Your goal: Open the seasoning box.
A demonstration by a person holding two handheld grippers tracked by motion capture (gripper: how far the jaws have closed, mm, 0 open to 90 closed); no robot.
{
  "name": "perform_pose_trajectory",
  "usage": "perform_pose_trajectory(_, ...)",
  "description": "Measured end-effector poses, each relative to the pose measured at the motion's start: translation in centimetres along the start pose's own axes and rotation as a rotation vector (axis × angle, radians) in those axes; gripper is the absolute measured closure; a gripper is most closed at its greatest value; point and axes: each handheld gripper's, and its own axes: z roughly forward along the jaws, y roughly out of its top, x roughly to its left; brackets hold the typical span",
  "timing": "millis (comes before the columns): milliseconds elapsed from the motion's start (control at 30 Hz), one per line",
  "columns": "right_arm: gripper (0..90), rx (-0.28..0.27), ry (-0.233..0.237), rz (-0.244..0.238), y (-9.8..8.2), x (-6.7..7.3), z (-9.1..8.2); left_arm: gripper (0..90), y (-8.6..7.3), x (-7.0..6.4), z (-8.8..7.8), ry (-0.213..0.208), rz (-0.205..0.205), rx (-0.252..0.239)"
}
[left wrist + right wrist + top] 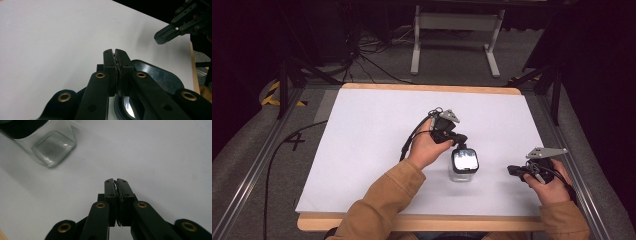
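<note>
Glass jar (463, 167) with a black lid (160, 75) stands near the worktop's (372, 130) front edge. I hold my left tool (460, 141) closed and empty over the lid, right tool (512, 170) closed, empty, well apart. It looks rigid, slippery, breakable; I'd grip the lid's rim.

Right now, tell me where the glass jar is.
In the high view the glass jar stands on the white table, right of centre near the front edge, just beneath the left claw and left of the right claw.
</note>
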Motion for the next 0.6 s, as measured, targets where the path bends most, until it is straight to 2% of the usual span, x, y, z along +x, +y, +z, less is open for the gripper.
perform_pose_trajectory(33, 87.4, -0.001, 0.003, 0.003, 0.02, 0.04, 0.01, 88.0, -0.04, -0.11, 0.12, 0.020, 0.007, 0.010)
perform_pose_trajectory(167, 87.4, -0.003, 0.004, -0.003, 0.13, 0.21, 0.13, 88.8, -0.09, -0.19, -0.01, 0.032, 0.014, 0.013)
perform_pose_trajectory(267, 87.4, -0.001, 0.010, -0.008, 0.18, 0.35, 0.27, 89.2, -0.17, -0.12, -0.02, 0.015, -0.005, 0.009)
perform_pose_trajectory(600, 87.4, -0.004, 0.023, -0.026, 0.52, 1.02, 0.56, 89.9, -0.15, -0.09, -0.03, 0.020, -0.022, 0.014)
